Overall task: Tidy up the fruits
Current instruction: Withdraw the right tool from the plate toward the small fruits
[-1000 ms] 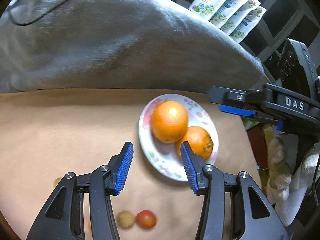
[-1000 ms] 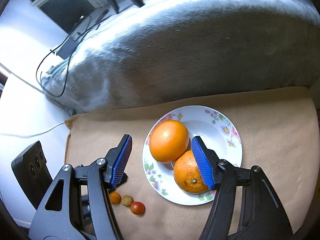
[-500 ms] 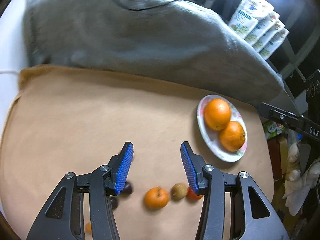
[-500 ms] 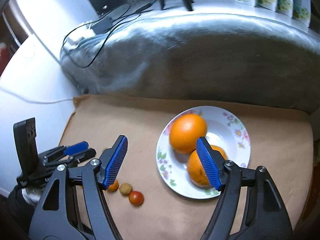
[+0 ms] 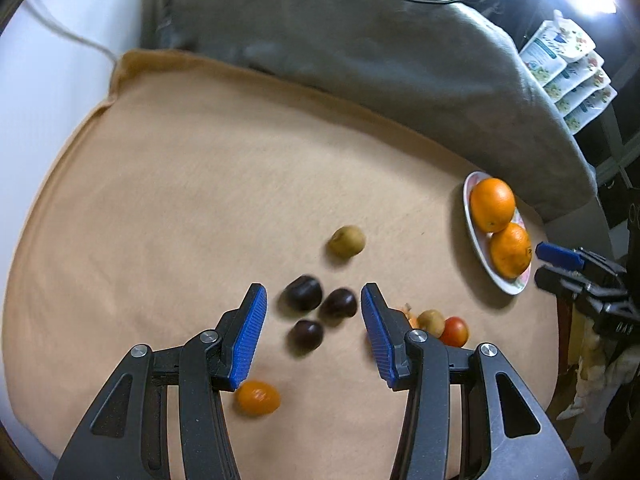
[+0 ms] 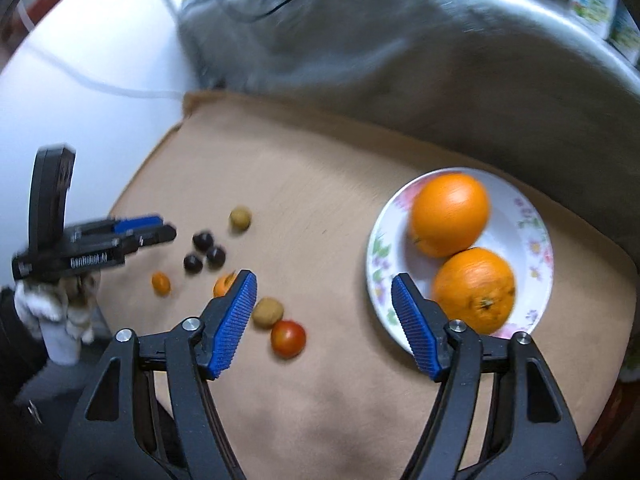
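Tan cloth [image 5: 192, 184] covers the bench, with a rumpled grey blanket [image 5: 360, 40] heaped along its far edge. Near that blanket sits a white floral-rimmed plate [image 6: 532, 216] holding two large oranges [image 6: 450, 214], touching each other. Well apart from the plate lie the small fruits: three dark round chestnut-like fruits [image 5: 304, 293] clustered together, a tan-green round fruit [image 5: 346, 241] just beyond them, a small orange kumquat [image 5: 257, 397] nearer the camera, and between cluster and plate a second tan fruit [image 6: 267, 312] touching a red cherry tomato [image 6: 288, 339]. The left hand-held gripper [image 5: 312, 338] hangs over the dark cluster, jaws apart, pinching nothing. The right hand-held gripper [image 6: 324, 326] hovers beside the plate, its jaws closing with nothing between them.
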A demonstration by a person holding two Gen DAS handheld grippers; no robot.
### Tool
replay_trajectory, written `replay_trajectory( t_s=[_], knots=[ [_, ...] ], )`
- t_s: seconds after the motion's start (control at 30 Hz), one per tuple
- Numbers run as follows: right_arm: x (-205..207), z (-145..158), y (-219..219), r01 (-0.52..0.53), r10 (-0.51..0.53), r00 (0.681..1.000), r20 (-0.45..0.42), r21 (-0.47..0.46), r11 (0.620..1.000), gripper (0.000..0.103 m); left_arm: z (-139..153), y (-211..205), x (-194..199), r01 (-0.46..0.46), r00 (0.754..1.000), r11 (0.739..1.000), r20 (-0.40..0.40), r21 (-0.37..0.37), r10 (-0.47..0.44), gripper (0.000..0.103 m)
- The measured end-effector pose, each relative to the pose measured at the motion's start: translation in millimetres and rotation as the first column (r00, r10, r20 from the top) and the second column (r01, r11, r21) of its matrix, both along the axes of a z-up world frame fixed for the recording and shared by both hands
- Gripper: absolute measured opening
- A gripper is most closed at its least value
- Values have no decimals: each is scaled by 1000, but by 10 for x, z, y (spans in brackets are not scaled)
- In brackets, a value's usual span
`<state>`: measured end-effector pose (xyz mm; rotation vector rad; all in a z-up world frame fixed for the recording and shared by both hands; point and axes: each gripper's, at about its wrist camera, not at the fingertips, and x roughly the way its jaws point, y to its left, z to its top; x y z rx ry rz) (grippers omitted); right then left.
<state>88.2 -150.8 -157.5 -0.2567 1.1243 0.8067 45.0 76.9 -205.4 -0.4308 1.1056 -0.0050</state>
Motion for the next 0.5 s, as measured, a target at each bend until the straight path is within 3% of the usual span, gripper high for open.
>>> replay_trajectory(
  t_s=[0.13,0.5],
  knots=[
    [-107,-150,143,-80,79,997,-19,-49,996,57,-78,39,-37,-17,1000,1000,-13,-20,17,43],
    [-238,-416,424,-216,212,976,-54,-112,970,51,-215,32,113,-3,999,996,-53,-88,-2,40]
  ],
)
